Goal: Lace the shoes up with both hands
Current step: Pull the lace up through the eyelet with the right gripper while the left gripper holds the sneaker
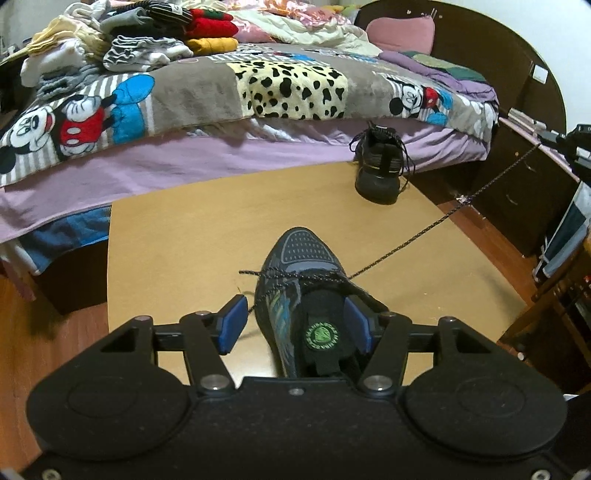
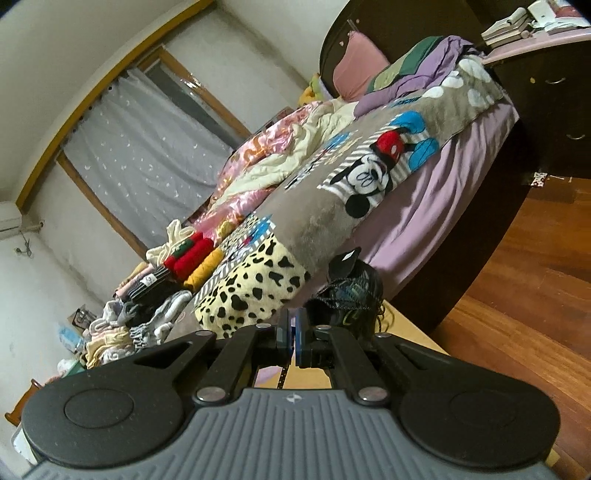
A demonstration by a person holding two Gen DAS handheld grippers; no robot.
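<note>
A dark blue-grey shoe [image 1: 303,258] stands on the tan table [image 1: 177,240], toe pointing away, with a green badge on its tongue. My left gripper [image 1: 295,325] straddles its rear, open. The left pad [image 1: 232,321] stands clear of the shoe and the right pad [image 1: 357,325] lies at the collar. A speckled black lace [image 1: 443,218] runs taut from the eyelets up to my right gripper [image 1: 572,142] at the frame's right edge. In the right wrist view my right gripper [image 2: 293,338] is shut, the lace itself barely visible there. A second black shoe [image 1: 380,166] [image 2: 347,295] leans against the bed.
A bed [image 1: 221,162] with a cartoon-print blanket and purple sheet borders the table's far side. Folded clothes [image 1: 147,33] are stacked on it. A dark headboard and drawers [image 1: 517,177] stand at the right. Wooden floor [image 2: 517,295] surrounds the table.
</note>
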